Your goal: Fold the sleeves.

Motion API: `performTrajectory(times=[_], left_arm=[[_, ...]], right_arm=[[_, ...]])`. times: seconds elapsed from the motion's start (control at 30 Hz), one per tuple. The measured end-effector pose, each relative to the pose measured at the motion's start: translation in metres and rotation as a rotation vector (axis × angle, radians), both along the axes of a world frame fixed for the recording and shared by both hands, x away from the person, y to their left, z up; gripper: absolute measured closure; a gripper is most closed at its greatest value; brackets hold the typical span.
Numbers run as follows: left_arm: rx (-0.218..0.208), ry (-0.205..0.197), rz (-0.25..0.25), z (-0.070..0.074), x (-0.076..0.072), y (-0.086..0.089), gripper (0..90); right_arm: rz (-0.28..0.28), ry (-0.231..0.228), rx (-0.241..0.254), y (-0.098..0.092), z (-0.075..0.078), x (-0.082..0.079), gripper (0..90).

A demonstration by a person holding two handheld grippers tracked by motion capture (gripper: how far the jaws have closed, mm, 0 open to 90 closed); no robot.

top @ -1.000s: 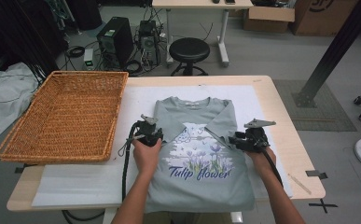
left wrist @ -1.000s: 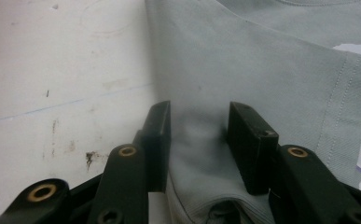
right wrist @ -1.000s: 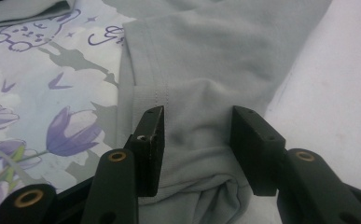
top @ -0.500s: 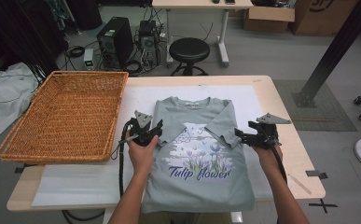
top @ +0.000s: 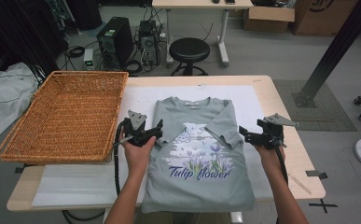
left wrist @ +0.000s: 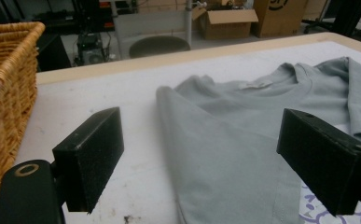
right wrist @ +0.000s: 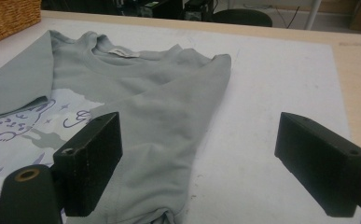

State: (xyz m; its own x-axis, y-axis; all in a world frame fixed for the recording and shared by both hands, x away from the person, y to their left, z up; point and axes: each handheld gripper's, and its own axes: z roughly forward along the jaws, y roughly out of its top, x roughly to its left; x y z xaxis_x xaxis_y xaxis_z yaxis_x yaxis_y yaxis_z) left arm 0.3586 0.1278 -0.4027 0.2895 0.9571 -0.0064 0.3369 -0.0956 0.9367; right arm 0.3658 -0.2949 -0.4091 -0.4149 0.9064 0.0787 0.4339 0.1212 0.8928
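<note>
A grey-green T-shirt printed "Tulip flower" lies face up on the white mat, with both sleeves folded in over its front. My left gripper hovers at the shirt's left folded edge; its jaws point right and stand open with nothing between them. My right gripper hovers just off the shirt's right edge, jaws pointing left, open and empty. The jaws of both have just been opening. In the gripper views the left gripper and the right gripper show wide gaps above cloth and mat.
A large wicker basket sits on the table's left part, close to my left hand, and its wall is at the left of the left gripper view. Bare wooden table lies right of the mat. A stool stands beyond the far edge.
Both grippers have let go of the sleeves and opened. The right hand moved right, off the shirt; the left shifted slightly left. Both rose a little.
</note>
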Motion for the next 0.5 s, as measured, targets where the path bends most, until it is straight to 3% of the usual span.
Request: performTrajectory(times=[0.23, 0.5], left_arm=[[-0.028, -0.017, 0.005, 0.013, -0.008, 0.004, 15.3], [-0.037, -0.019, 0.004, 0.017, -0.009, 0.006, 15.4]], right_arm=[[-0.014, -0.016, 0.022, -0.005, 0.009, -0.004, 14.8], [-0.013, -0.029, 0.015, -0.004, 0.013, -0.006, 14.8]])
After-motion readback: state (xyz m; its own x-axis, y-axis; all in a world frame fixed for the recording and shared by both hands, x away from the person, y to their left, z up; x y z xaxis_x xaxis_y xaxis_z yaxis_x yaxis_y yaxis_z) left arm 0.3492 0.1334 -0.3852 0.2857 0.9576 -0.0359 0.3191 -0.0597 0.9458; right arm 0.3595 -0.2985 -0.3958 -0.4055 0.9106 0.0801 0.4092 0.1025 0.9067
